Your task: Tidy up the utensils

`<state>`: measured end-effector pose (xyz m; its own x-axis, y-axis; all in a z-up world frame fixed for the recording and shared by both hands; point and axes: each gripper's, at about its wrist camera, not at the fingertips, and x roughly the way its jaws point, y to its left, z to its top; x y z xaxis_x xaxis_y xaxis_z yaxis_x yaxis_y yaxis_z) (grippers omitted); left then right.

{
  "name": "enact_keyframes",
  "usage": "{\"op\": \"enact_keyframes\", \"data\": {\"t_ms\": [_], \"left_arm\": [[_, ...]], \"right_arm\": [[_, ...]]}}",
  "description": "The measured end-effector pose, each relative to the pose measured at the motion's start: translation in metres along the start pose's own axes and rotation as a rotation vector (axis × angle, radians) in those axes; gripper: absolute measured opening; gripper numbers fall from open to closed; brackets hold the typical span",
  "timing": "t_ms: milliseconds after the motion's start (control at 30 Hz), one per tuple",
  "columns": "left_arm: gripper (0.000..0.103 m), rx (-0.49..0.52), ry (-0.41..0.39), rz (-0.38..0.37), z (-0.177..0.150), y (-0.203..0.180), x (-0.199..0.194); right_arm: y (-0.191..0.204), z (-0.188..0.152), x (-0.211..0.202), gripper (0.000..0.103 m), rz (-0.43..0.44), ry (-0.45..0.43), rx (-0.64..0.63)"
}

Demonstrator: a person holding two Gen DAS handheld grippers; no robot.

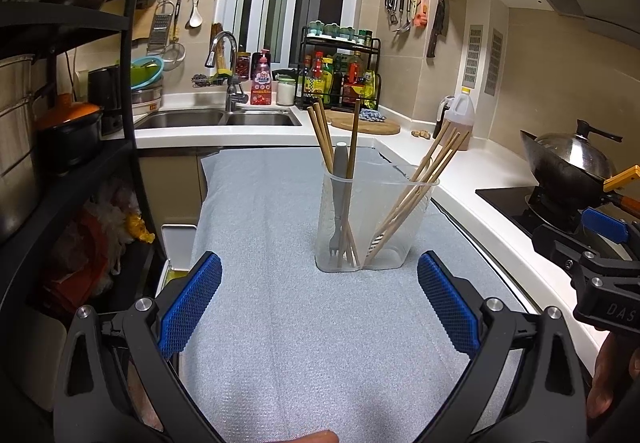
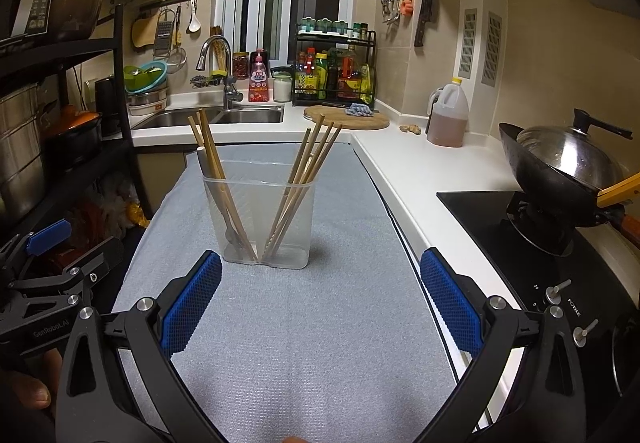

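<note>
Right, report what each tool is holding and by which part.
Nothing is held. The left tool and right tool are both open and empty, short of the clear plastic utensil holder.

We hold the left gripper (image 1: 319, 301), a black two-finger frame with blue textured pads (image 1: 191, 305), level and low, jaws spread wide with nothing between them. The right gripper (image 2: 321, 299), of matching build, sits alongside, jaws equally wide and empty. A fingertip (image 2: 36, 391) shows at the left handle.
</note>
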<state>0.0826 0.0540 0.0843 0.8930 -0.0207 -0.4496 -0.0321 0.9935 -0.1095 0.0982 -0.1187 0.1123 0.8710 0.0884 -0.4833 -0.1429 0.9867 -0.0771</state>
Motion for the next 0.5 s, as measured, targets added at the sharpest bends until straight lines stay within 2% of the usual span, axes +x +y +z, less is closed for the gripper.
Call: {"op": "enact_keyframes", "data": {"t_ms": [500], "left_arm": [[0.095,-0.005,0.001,0.004,0.0016,0.0019,0.001]], "right_arm": [[0.0005,0.0023,-0.0025,0.098,0.008,0.006,0.006]]}}
